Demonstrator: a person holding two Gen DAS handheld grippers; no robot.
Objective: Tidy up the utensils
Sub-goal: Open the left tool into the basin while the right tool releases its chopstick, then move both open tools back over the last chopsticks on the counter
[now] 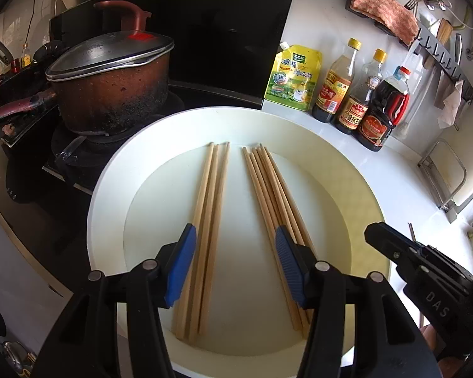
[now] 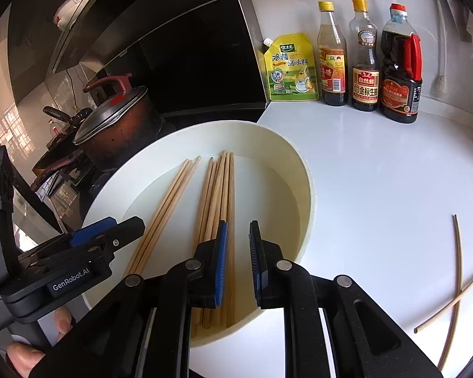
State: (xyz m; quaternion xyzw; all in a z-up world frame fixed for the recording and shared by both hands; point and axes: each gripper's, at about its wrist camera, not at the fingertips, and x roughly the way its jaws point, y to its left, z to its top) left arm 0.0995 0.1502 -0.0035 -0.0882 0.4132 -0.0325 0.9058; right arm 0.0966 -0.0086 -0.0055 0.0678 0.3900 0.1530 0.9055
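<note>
left tongs (image 1: 233, 252) spread over wooden chopsticks (image 1: 211, 220) in round cream basin (image 1: 110, 195) | right tongs (image 2: 238, 245) spread, empty | right view only: two chopsticks crossed on white desk (image 2: 455, 286)

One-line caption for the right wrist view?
Open right gripper hovers over chopsticks in a white bowl.

The left wrist camera looks forward and down along its own fingers, close above the white basin (image 1: 110, 189), facing the stove and the pot (image 1: 110, 94). The right wrist camera sits close over the basin's right side, looking the same way toward the wall. Both views share the basin, the chopsticks (image 1: 268, 195) in it, the pot and the sauce bottles (image 1: 356, 100).
</note>
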